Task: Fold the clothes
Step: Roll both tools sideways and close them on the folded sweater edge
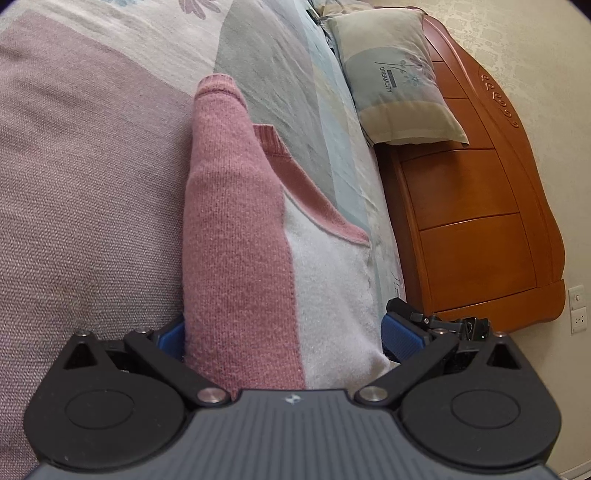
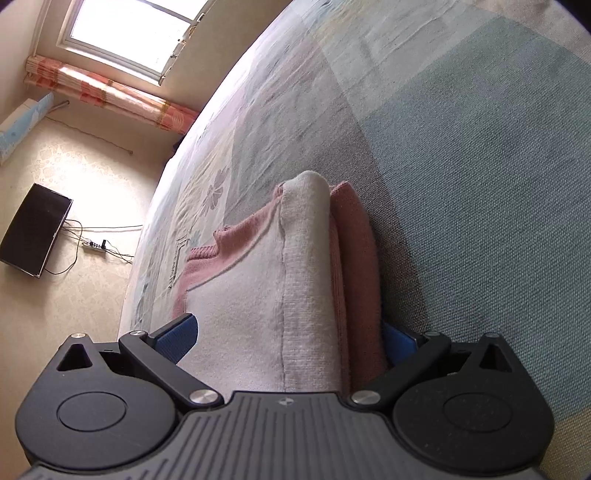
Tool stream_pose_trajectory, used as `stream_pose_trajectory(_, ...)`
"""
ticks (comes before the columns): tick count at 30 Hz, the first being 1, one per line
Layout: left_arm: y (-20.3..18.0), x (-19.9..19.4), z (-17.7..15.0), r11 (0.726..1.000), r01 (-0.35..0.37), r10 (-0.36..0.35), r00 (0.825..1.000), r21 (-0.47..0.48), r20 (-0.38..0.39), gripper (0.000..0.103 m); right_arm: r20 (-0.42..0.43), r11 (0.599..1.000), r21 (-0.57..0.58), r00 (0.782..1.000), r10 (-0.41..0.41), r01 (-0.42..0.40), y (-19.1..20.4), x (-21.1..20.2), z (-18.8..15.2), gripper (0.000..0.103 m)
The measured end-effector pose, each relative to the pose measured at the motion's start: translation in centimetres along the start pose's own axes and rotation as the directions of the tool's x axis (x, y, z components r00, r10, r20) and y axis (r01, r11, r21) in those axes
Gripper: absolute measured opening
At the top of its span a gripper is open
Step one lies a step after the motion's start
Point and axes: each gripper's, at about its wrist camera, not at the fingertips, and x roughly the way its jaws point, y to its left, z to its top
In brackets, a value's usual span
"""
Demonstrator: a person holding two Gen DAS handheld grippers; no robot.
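Observation:
A pink and white knitted sweater lies folded on the bed. In the left wrist view it fills the gap between the blue pads of my left gripper, whose jaws stand wide around the thick fold. In the right wrist view the same sweater sits between the pads of my right gripper, white layer on the left and pink layers on the right. Both grippers are wide apart with the bundle between them; the pads touch its sides. The other gripper's black parts show at the right in the left wrist view.
The bedspread has pink, grey and pale blue patches. A pillow leans on the wooden headboard. In the right wrist view a black monitor and cables lie on the floor, with a window and rolled mat beyond.

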Motion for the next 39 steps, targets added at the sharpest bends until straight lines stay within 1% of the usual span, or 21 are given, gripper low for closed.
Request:
stream_pose_trajectory(6,-0.1,0.0,0.1,1.0,-0.008,0.008,1.0,-0.009,-0.005,0.102,0.001,1.0,0.0,1.0,-0.008,0.008,0.2,-0.2,-0.3,0.103)
stream_pose_trajectory(11,-0.3,0.4,0.6,0.999,-0.031,0.031,0.999,-0.019,0.003,0.102,-0.008,1.0,0.009,1.0,0.008,-0.008,-0.2,-0.3,0.1,0.103)
stream_pose_trajectory(15,-0.6,0.4,0.4,0.998,-0.044,0.044,0.999,-0.042,-0.005,0.102,-0.022,0.998,0.061,0.999,0.03,-0.029,-0.7,-0.1,1.2,0.103)
stream_pose_trajectory(17,-0.4,-0.2,-0.4,0.998,-0.032,0.03,0.999,-0.061,-0.021,0.102,-0.043,0.996,0.082,0.998,0.038,-0.034,-0.9,-0.3,1.2,0.103)
stream_pose_trajectory(20,0.2,-0.7,-0.9,0.997,0.002,-0.004,1.0,-0.075,-0.025,0.102,-0.104,0.995,0.097,0.994,0.045,-0.035,-1.1,-1.0,0.6,0.103)
stream_pose_trajectory(22,0.3,-0.4,-0.4,0.994,0.005,-0.008,1.0,-0.113,-0.025,0.102,-0.121,0.994,0.097,0.991,0.054,-0.042,-1.1,-1.1,0.6,0.103)
stream_pose_trajectory(24,-0.1,0.3,0.1,0.994,-0.007,0.004,1.0,-0.113,-0.03,0.102,-0.126,0.993,0.113,0.99,0.061,-0.046,-1.0,-0.6,0.9,0.103)
stream_pose_trajectory(26,-0.6,0.8,0.2,0.995,-0.03,0.026,0.999,-0.097,-0.038,0.102,-0.13,0.989,0.134,0.988,0.083,-0.065,-0.9,0.3,1.5,0.103)
stream_pose_trajectory(28,-0.8,0.6,-0.2,0.997,-0.024,0.02,0.998,-0.079,-0.053,0.102,-0.137,0.985,0.153,0.985,0.107,-0.085,-1.0,0.4,1.5,0.103)
stream_pose_trajectory(30,-0.2,-0.1,-0.8,0.996,0.008,-0.013,0.998,-0.09,-0.059,0.102,-0.148,0.981,0.162,0.981,0.127,-0.102,-1.1,0.2,1.4,0.103)
stream_pose_trajectory(32,0.8,-0.7,-0.9,0.991,0.059,-0.065,0.997,-0.117,-0.042,0.102,-0.16,0.978,0.167,0.975,0.152,-0.125,-1.2,0.4,1.6,0.103)
stream_pose_trajectory(33,1.1,-0.7,-0.8,0.988,0.072,-0.077,0.996,-0.138,-0.036,0.102,-0.166,0.976,0.169,0.972,0.165,-0.136,-1.2,0.5,1.7,0.103)
stream_pose_trajectory(36,0.8,0.1,-0.1,0.988,0.06,-0.067,0.997,-0.141,-0.044,0.102,-0.184,0.97,0.176,0.962,0.202,-0.17,-1.3,0.7,1.9,0.103)
stream_pose_trajectory(39,0.2,0.5,0.1,0.994,0.036,-0.043,0.997,-0.106,-0.063,0.102,-0.202,0.962,0.184,0.95,0.239,-0.203,-1.4,1.0,2.2,0.103)
